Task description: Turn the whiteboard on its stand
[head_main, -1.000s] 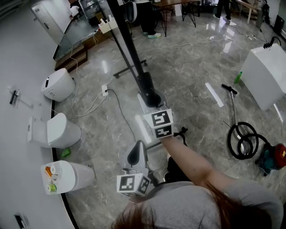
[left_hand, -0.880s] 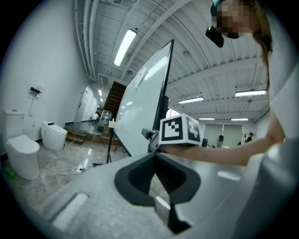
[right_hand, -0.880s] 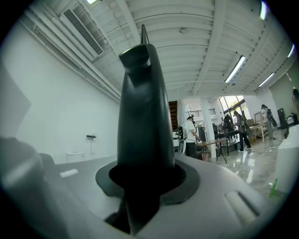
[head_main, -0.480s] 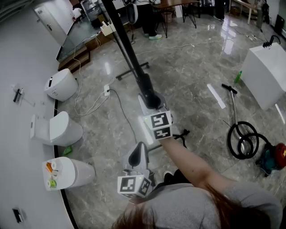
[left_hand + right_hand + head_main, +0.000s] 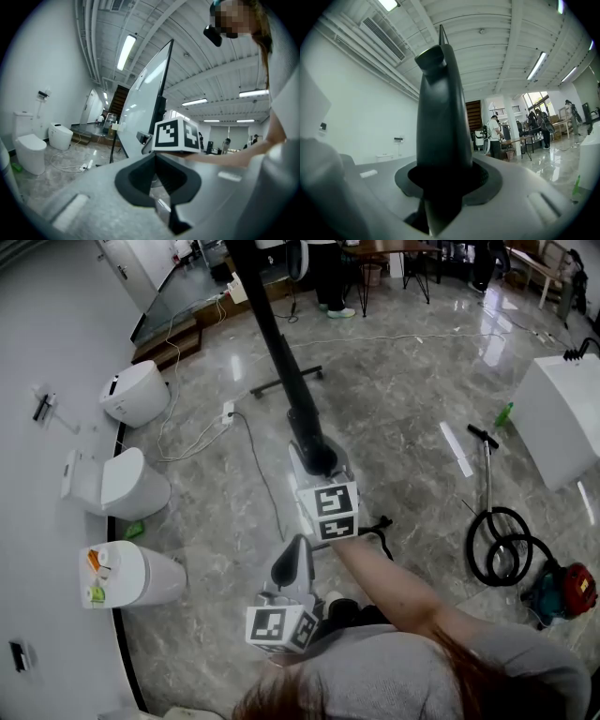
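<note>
The whiteboard (image 5: 277, 343) shows edge-on in the head view as a long black bar running down from the top. My right gripper (image 5: 314, 458) sits on the bar's lower end, with its marker cube (image 5: 328, 512) behind it. In the right gripper view the black frame (image 5: 440, 117) fills the slot of the right gripper (image 5: 443, 187); the jaws are opening, and the frame still sits between them. My left gripper (image 5: 289, 563) hangs lower and nearer to me, open and empty. The left gripper (image 5: 159, 183) looks up at the pale board face (image 5: 140, 108).
Three white toilets (image 5: 136, 390) (image 5: 112, 484) (image 5: 131, 573) line the left wall. A stand foot (image 5: 286, 381) and a cable with a power strip (image 5: 228, 412) lie on the marble floor. At the right are a vacuum hose (image 5: 502, 545) and a white box (image 5: 562, 418).
The right gripper and the board's edge have drifted slightly toward me and to the left. The left gripper has hardly moved. The whole view has shifted a little.
</note>
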Demonstrator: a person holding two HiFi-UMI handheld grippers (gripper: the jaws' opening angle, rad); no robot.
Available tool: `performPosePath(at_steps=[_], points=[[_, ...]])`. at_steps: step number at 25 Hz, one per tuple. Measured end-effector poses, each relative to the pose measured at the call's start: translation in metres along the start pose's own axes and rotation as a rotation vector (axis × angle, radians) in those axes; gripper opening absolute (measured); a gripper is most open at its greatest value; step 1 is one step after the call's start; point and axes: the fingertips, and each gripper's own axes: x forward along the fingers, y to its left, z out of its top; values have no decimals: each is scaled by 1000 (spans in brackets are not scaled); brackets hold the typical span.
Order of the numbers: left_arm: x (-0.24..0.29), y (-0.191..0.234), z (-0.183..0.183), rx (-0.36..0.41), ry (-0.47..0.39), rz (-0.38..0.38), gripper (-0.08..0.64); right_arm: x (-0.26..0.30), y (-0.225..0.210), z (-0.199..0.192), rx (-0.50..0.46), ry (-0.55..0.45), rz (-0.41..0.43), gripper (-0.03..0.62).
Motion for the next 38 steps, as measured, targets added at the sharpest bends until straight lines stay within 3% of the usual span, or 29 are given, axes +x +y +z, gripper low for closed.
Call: performPosePath(at_steps=[19,27,38], points=[[-70,-49,-31,-36,-24,84,-2,-77,22,0,3,-19,32,158],[-99,-57,-28,-36,-48,79,-2,-103,29,0,-17,-10,12,155],[-145,-66,-34,-43,-14,40,-2,-146,41,3,-46,-11,-26,150]])
